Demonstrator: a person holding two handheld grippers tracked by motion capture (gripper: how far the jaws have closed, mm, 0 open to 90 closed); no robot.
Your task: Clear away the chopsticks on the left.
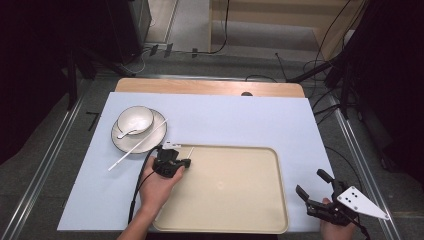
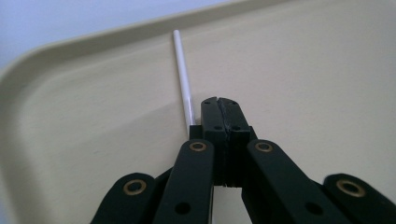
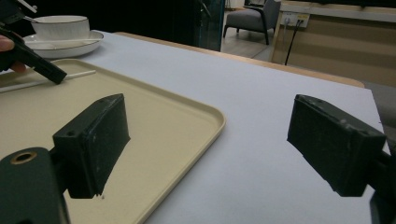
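My left gripper (image 1: 188,162) rests low at the far left corner of the beige tray (image 1: 235,200), held by a hand. In the left gripper view its jaws (image 2: 219,101) are pressed together, and a thin white stick (image 2: 183,79) lies on the tray (image 2: 317,70), running beside and under the left jaw, not between the two. The stick's far end (image 1: 191,149) reaches the tray's rim. My right gripper (image 1: 311,182) hovers past the tray's near right corner, open (image 3: 208,112) with nothing between its fingers. The right gripper view also shows the left gripper's tip (image 3: 52,74) against the stick (image 3: 81,74).
A white plate (image 1: 152,140) at the back left carries a white bowl (image 1: 136,118), a spoon (image 1: 126,133) and a second white stick (image 1: 131,151) that pokes out over the blue mat (image 1: 240,120). Wooden table edge (image 1: 210,87) behind.
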